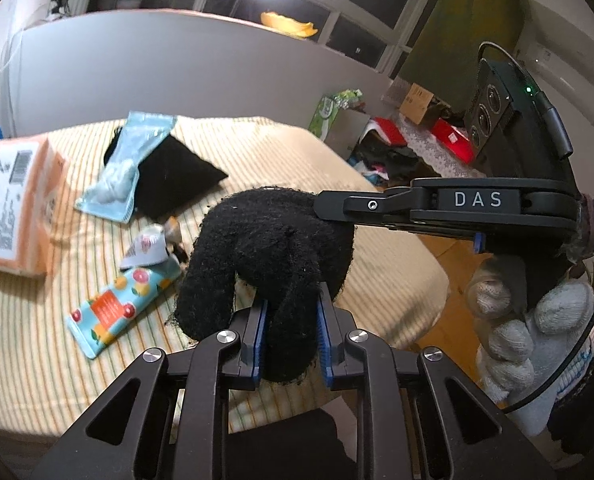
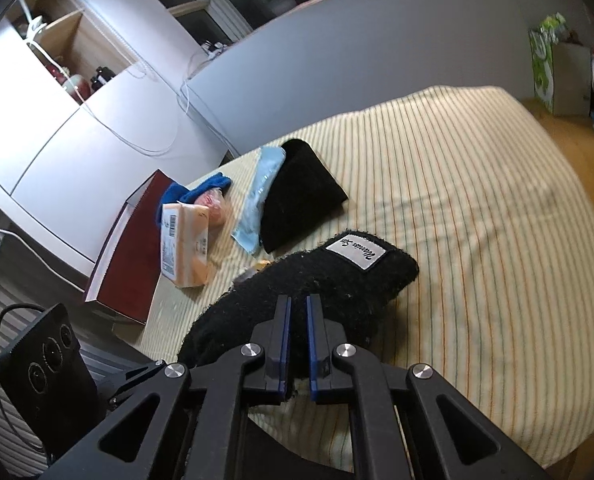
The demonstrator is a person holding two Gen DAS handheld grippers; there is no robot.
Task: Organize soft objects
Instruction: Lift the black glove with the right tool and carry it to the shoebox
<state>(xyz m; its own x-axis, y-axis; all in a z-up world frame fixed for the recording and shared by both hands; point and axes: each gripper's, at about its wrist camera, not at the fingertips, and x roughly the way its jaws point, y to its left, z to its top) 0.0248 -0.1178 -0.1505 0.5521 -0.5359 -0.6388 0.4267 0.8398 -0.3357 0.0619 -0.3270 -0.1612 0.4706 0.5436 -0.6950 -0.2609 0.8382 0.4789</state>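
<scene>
I hold a knitted cloth (image 1: pixel 269 248) above the striped bedcover (image 1: pixel 37 340), pinched between my left gripper (image 1: pixel 291 320) and right gripper (image 2: pixel 297 336). Beyond it a folded cloth (image 2: pixel 301 204) lies on the cover, a flat packet (image 2: pixel 257 200) leaning against its left side. Left again sits a tissue pack (image 2: pixel 187 244), a box (image 2: pixel 133 248) just behind it. A tube (image 1: pixel 117 308) lies below the cloth in the left view.

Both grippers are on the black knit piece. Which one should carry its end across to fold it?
Probably the right gripper: it pinches the black knit piece at its labelled end, free to swing across. The left gripper clamps the bunched middle.
</scene>
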